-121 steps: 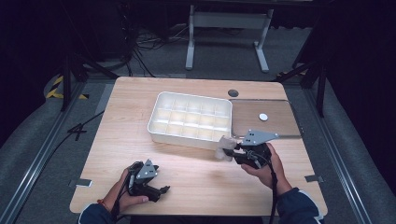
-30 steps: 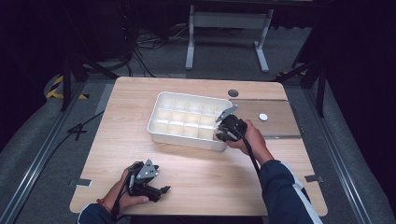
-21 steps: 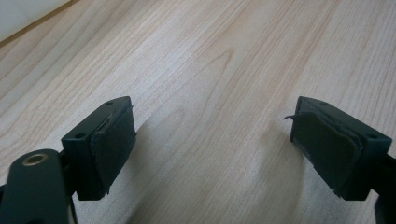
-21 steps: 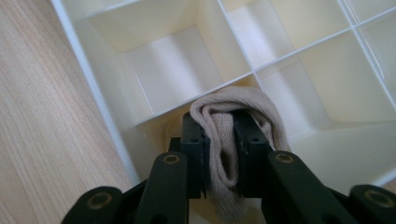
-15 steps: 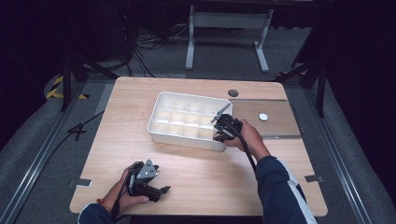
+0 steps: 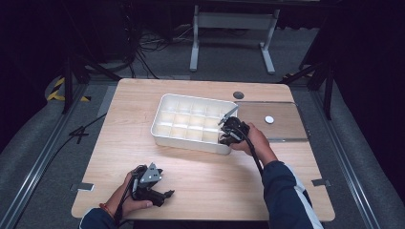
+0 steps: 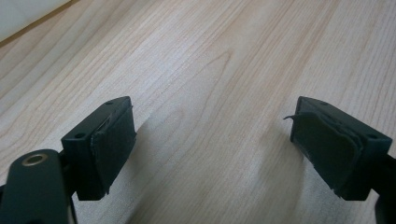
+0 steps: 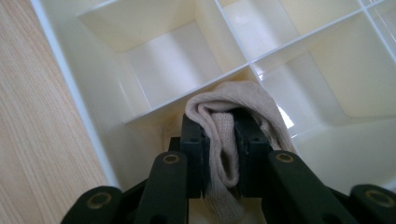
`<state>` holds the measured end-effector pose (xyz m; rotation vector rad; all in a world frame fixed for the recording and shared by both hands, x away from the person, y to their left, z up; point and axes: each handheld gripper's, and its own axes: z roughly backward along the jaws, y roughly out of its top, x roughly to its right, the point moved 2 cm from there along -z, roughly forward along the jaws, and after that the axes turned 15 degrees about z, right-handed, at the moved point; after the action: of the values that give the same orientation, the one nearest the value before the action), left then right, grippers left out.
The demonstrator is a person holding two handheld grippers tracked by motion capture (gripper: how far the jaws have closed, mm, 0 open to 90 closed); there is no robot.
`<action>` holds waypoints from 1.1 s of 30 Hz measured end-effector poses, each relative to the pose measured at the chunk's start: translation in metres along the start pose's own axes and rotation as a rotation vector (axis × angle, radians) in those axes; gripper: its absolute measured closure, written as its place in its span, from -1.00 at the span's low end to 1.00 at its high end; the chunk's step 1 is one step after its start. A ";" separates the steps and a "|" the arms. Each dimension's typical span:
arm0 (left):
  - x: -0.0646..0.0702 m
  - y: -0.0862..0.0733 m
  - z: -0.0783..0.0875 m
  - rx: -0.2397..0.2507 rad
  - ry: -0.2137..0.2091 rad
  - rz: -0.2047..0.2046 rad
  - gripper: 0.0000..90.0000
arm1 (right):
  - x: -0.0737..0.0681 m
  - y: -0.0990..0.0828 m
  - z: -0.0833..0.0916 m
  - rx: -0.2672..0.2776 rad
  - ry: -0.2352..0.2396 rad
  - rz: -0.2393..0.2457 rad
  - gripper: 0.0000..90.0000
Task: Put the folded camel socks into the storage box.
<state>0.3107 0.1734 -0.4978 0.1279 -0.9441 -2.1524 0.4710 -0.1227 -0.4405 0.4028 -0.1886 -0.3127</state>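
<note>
Right gripper jaws clamped on beige sock over white compartment tray's corner cell; left gripper jaws apart above tabletop.

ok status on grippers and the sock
Right gripper shut on sock, down in a corner cell of the tray. Left gripper open, over bare table. Nothing blocking.

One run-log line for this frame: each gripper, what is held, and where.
right gripper: shut on beige sock, over corner cell of white divided tray | left gripper: open, holding nothing, over wooden table
</note>
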 end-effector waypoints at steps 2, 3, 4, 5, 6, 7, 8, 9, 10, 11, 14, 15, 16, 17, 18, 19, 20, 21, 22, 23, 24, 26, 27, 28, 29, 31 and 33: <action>0.000 0.000 0.000 0.001 0.001 0.001 -0.69 | 0.000 0.000 0.000 0.000 -0.008 0.009 0.71; 0.000 0.000 0.000 0.001 0.001 0.001 -0.69 | 0.000 0.000 0.000 -0.001 -0.008 0.010 0.71; 0.000 0.000 0.000 0.002 0.002 0.001 -0.68 | 0.000 0.000 0.000 0.000 -0.008 0.012 0.71; 0.000 0.000 0.000 0.002 0.002 0.001 -0.69 | 0.000 0.000 0.000 0.000 -0.008 0.012 0.71; 0.000 0.000 0.000 0.001 0.002 0.001 -0.69 | 0.000 0.000 0.000 0.003 -0.003 0.010 0.71; 0.000 0.000 0.000 0.001 0.002 0.001 -0.68 | 0.001 0.000 0.000 -0.002 -0.010 0.008 0.71; 0.000 0.000 0.000 0.002 0.003 0.001 -0.68 | 0.002 -0.001 0.001 -0.002 -0.016 0.013 0.71; 0.000 0.000 0.000 0.002 0.003 0.000 -0.68 | 0.003 -0.001 0.001 -0.002 -0.022 0.008 0.71; 0.000 0.000 0.000 0.002 0.003 0.000 -0.68 | 0.004 -0.002 0.000 -0.003 -0.030 0.006 0.71; 0.000 0.000 0.000 0.002 0.003 0.000 -0.68 | 0.005 -0.002 0.000 -0.001 -0.032 0.002 0.71; 0.000 0.000 0.000 0.002 0.003 0.000 -0.68 | 0.005 -0.002 0.000 -0.001 -0.032 0.000 0.71; 0.000 0.000 0.000 0.002 0.003 0.000 -0.68 | 0.005 -0.002 0.000 0.000 -0.034 -0.001 0.70; 0.000 0.000 0.000 0.002 0.003 0.000 -0.68 | 0.005 -0.002 0.001 0.000 -0.036 0.001 0.69; 0.000 0.000 0.000 0.002 0.002 0.001 -0.68 | 0.004 -0.002 0.001 0.005 -0.036 -0.003 0.68; 0.000 0.000 0.000 0.002 0.002 0.001 -0.68 | 0.004 -0.002 0.002 0.012 -0.031 -0.002 0.67; 0.000 0.000 0.000 0.002 0.003 0.000 -0.68 | 0.003 -0.003 0.004 0.015 -0.039 0.000 0.66; 0.000 0.000 0.000 0.001 0.002 0.000 -0.69 | 0.003 -0.003 0.005 0.021 -0.039 -0.003 0.65; 0.000 0.000 0.000 0.001 0.000 0.001 -0.69 | 0.003 -0.004 0.007 0.024 -0.047 0.000 0.65; 0.000 0.000 0.000 0.002 0.000 0.001 -0.69 | 0.002 -0.004 0.009 0.032 -0.049 -0.002 0.64; 0.000 0.000 0.000 0.002 0.000 0.000 -0.69 | 0.002 -0.005 0.011 0.039 -0.051 -0.003 0.63; 0.000 0.000 0.000 -0.001 0.001 -0.003 -0.69 | 0.003 -0.006 0.013 0.044 -0.058 -0.008 0.62; 0.000 0.000 0.000 -0.001 0.001 -0.002 -0.69 | 0.002 -0.007 0.017 0.055 -0.061 -0.015 0.59; 0.000 0.000 0.000 -0.001 0.002 -0.002 -0.69 | 0.002 -0.008 0.019 0.060 -0.066 -0.019 0.56; 0.000 0.000 0.000 -0.001 0.002 -0.002 -0.69 | 0.001 -0.008 0.022 0.066 -0.077 -0.018 0.53; 0.000 0.000 0.000 -0.001 0.003 -0.002 -0.69 | 0.000 -0.008 0.024 0.067 -0.085 -0.013 0.50; 0.000 0.000 0.000 -0.001 0.003 -0.002 -0.69 | -0.001 -0.008 0.032 0.092 -0.106 -0.009 0.46; 0.000 0.000 0.000 0.001 0.001 0.002 -0.69 | 0.000 -0.008 0.040 0.121 -0.112 -0.015 0.43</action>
<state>0.3106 0.1730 -0.4980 0.1288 -0.9448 -2.1500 0.4591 -0.1439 -0.4082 0.5065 -0.3150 -0.3401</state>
